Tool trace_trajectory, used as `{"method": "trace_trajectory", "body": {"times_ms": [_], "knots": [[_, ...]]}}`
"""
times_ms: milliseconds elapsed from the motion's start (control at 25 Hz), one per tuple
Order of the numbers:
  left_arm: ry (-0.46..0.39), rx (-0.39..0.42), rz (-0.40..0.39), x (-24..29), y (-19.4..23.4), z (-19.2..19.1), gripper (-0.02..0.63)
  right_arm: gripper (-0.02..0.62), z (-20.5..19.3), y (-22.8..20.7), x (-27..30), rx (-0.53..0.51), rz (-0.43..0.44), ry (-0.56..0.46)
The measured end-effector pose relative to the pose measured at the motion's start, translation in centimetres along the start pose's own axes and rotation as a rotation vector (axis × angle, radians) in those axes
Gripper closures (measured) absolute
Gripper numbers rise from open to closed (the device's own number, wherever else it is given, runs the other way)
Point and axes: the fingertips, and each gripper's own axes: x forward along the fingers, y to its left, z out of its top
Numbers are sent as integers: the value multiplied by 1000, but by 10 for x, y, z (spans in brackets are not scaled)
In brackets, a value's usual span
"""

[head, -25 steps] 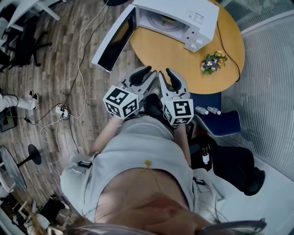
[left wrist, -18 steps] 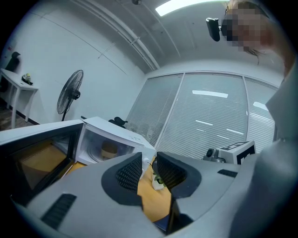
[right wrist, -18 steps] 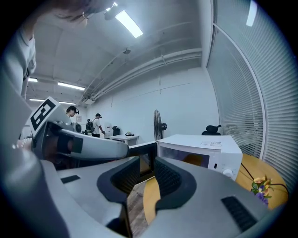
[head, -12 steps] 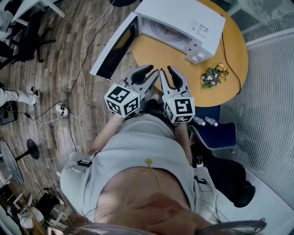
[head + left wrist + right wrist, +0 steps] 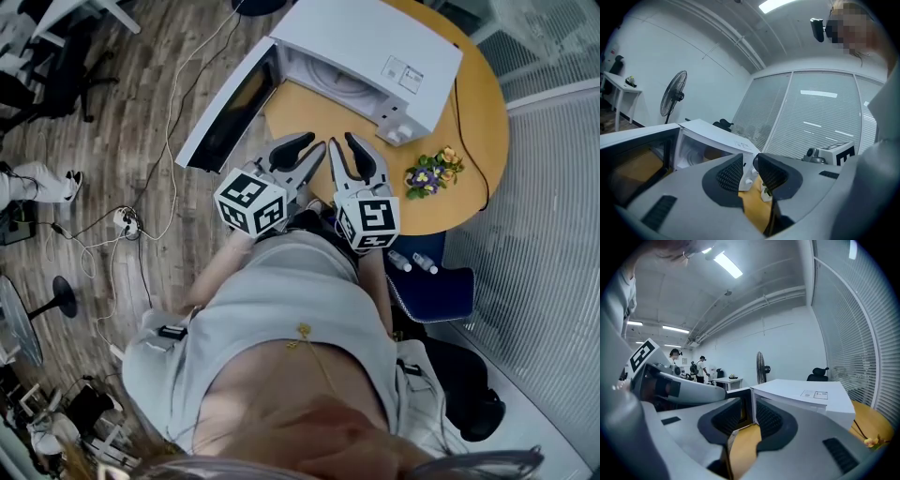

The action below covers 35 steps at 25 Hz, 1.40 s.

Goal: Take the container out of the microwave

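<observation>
Microwave door (image 5: 230,108): swung open to the left, past the table's left edge and over the floor; dark glass, no writing visible.
Left gripper (image 5: 314,142): hovers above the near edge of the table (image 5: 314,117). Its jaws stand a narrow gap apart with nothing between them, and they touch nothing. The cube on it carries black-and-white square markers.
Microwave (image 5: 366,37): white, at the table's far edge, with its open cavity facing the grippers.
Container: a pale round shape lies in the cavity (image 5: 326,79); I cannot tell whether it is the container or the turntable.
Right gripper (image 5: 339,140): just beside the left one, over the same near edge. Its jaws are partly open and empty, clear of the table, and its cube has the same markers.
Sticker (image 5: 400,73): white, on the microwave's top; the print is too small to read.
Flowers (image 5: 427,173): a small purple and yellow bunch at the table's right edge.
</observation>
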Motion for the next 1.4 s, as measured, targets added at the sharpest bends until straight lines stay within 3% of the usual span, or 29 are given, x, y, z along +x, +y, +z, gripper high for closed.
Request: {"method": "trace_trajectory", "body": {"times_ms": [840,1400], "knots": [[-29,-31,34,47,11,8,503,485,1,-51,14,3,12,-7],[12,-23,-105,71,52,36,503,485,8,-62,59,46,-135,-7]]}}
